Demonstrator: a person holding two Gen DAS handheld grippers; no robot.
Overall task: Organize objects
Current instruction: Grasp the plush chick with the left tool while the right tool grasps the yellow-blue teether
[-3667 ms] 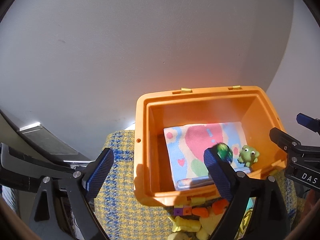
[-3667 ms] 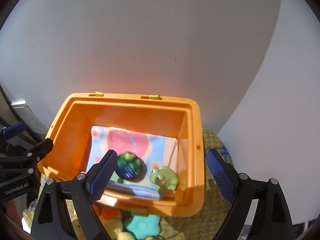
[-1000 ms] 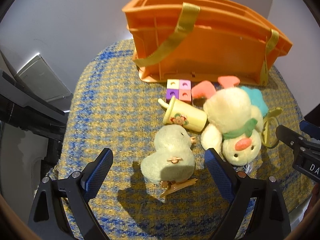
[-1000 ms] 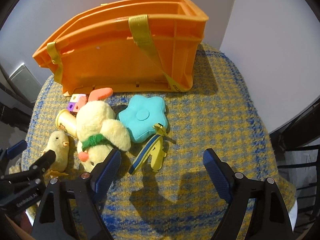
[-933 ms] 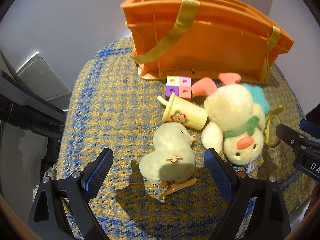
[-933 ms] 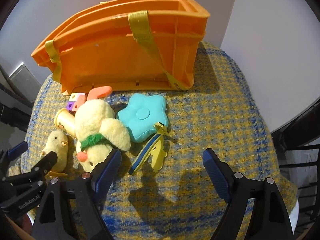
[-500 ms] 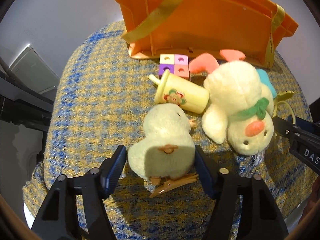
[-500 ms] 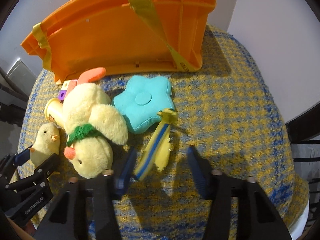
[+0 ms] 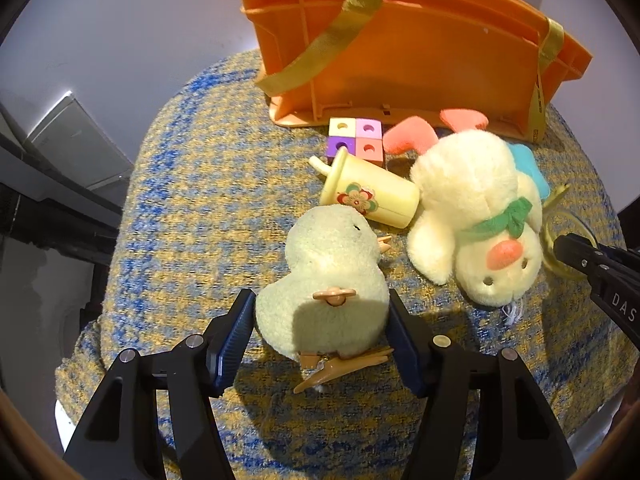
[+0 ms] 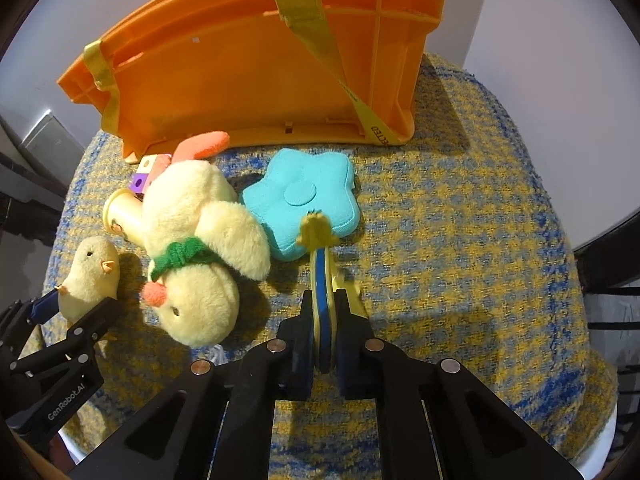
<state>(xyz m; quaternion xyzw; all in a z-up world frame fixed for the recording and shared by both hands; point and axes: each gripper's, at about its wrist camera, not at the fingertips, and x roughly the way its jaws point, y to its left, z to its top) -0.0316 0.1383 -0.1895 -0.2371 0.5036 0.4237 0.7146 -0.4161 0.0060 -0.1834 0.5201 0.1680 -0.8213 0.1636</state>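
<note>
Home — plush toys (image 9: 476,216), woven tablecloth (image 9: 208,208)

Tablecloth (image 10: 460,240): coarse woven cloth, nubby, matt, yellow and blue.
Orange crate (image 9: 420,52): hard moulded plastic, smooth, slight sheen; ribbed walls.
Crate straps (image 10: 308,12): woven yellow webbing, faint satin sheen.
Chick toy (image 9: 332,276): short fuzzy plush, matt; feet and back knob of smooth plastic.
Plush duck (image 10: 196,248): long soft pile, matt; knitted green neck band.
Star cushion (image 10: 304,200): fine-ribbed teal cloth, matt.
Toy cup (image 9: 368,194): smooth pale yellow plastic, semi-gloss.
4 cubes (image 9: 356,140): smooth plastic, matt.
Flat yellow-and-blue toy (image 10: 322,280): material uncertain, smooth.
Left gripper (image 9: 320,336): matt black plastic; ridged blue pads; metal screws.
Right gripper (image 10: 323,336): the same.
</note>
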